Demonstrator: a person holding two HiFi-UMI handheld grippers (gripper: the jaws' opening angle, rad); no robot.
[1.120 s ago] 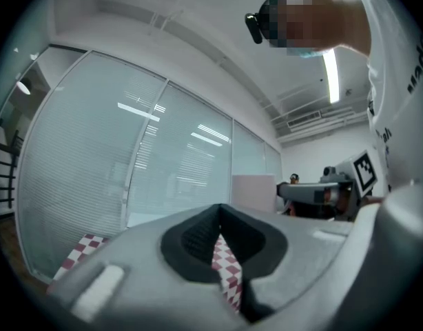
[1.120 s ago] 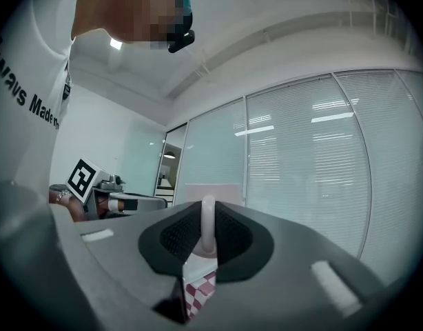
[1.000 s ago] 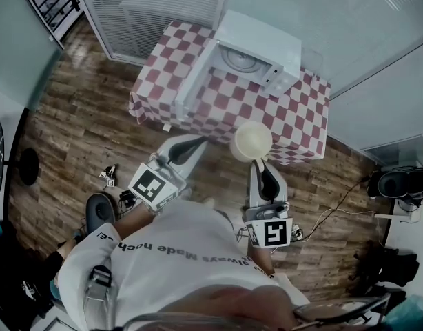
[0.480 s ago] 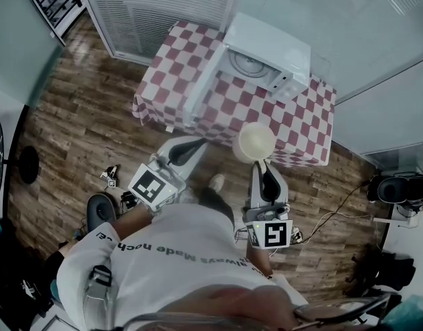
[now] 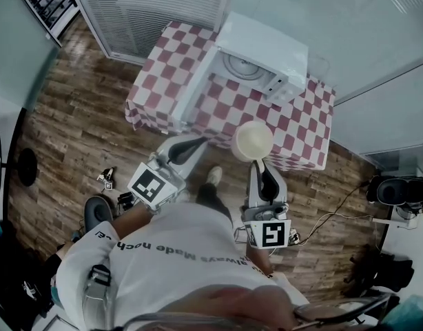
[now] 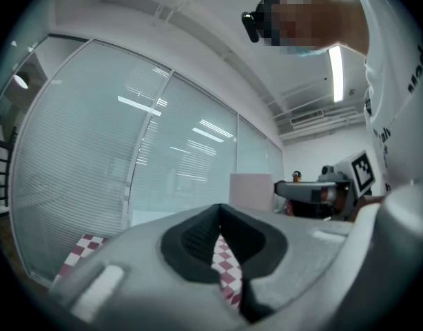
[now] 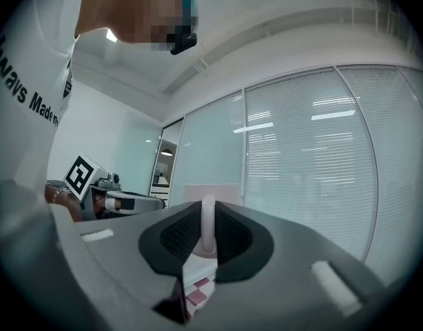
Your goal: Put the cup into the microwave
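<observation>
Your right gripper [image 5: 257, 161]: jaws clenched on cup [image 5: 253, 141] rim. Cup held in air at near edge of table [image 5: 297, 126], not yet in microwave [image 5: 266, 47]. Door [image 5: 196, 88] already open. Left gripper [image 5: 192, 145]: jaws pressed together, empty. Remaining: carry cup inside, release.

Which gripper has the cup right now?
The right gripper, at the head view's right: its fingers pinch the pale cup. The left gripper is shut with nothing between its fingers.
</observation>
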